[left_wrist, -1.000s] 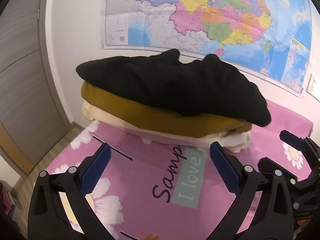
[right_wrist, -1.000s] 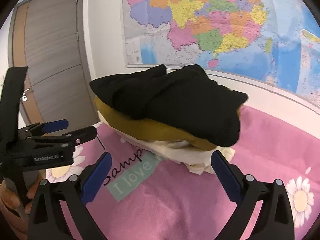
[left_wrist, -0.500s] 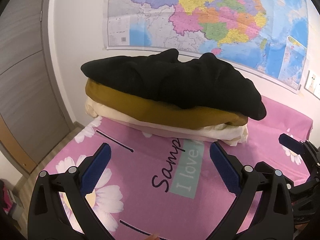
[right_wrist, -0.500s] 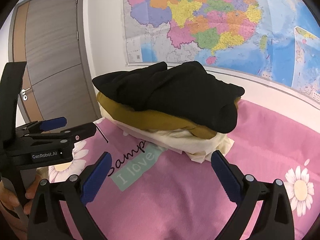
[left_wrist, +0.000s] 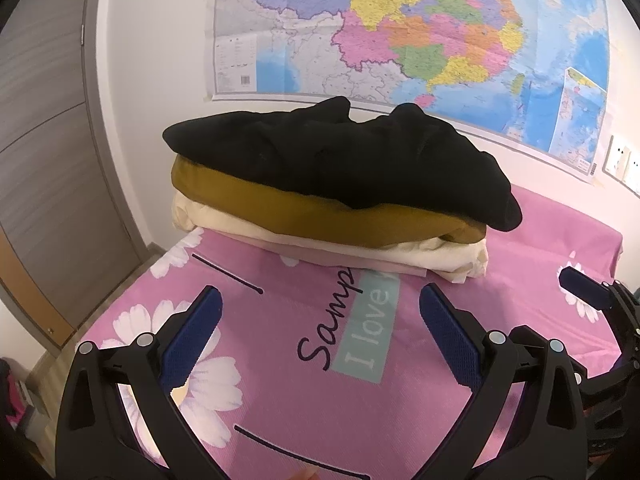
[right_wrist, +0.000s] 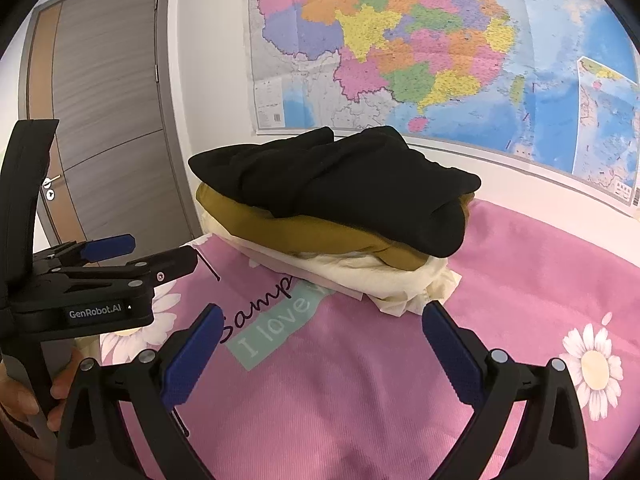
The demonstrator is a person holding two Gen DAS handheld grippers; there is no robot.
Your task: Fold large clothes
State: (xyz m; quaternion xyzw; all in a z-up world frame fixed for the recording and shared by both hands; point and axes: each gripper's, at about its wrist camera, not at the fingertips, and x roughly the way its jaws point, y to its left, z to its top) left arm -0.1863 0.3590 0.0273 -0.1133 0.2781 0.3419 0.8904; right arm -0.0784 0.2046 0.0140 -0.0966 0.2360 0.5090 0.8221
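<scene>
Both grippers have drawn back from the stack over the last second, so the pile sits smaller and higher in each wrist view and more pink sheet shows in front of it; the clothes themselves lie as they did.

The left gripper (left_wrist: pixel 320 332) hovers over the pink bedsheet (left_wrist: pixel 280 380) with its blue-padded fingers (left_wrist: pixel 192 340) spread wide and nothing between them; the stack lies at its 12 o'clock, well apart from the fingertips; the right gripper's blue tip shows at 3 o'clock in this view.

The right gripper (right_wrist: pixel 320 340) is likewise spread wide and empty above the sheet; the stack lies at about 12 o'clock from it, and the left gripper's body, marked GenRobot.AI, sits at 9 o'clock with the person's hand (right_wrist: pixel 24 392) around its handle at 8 o'clock.

The stack rests on the far part of the bed, close to the wall: a black garment (left_wrist: pixel 340 160) lies on top, draped over the edge at 3 o'clock; under it a mustard garment (left_wrist: pixel 280 208); under that a cream garment (left_wrist: pixel 452 258); a thin pale pink layer (left_wrist: pixel 340 258) is at the bottom, touching the sheet; the printed words "I love" (left_wrist: pixel 376 328) lie just in front of the pile.

A coloured wall map (left_wrist: pixel 400 28) hangs behind at 12 o'clock; a grey door (right_wrist: pixel 108 120) stands at 10 o'clock in the right wrist view.
</scene>
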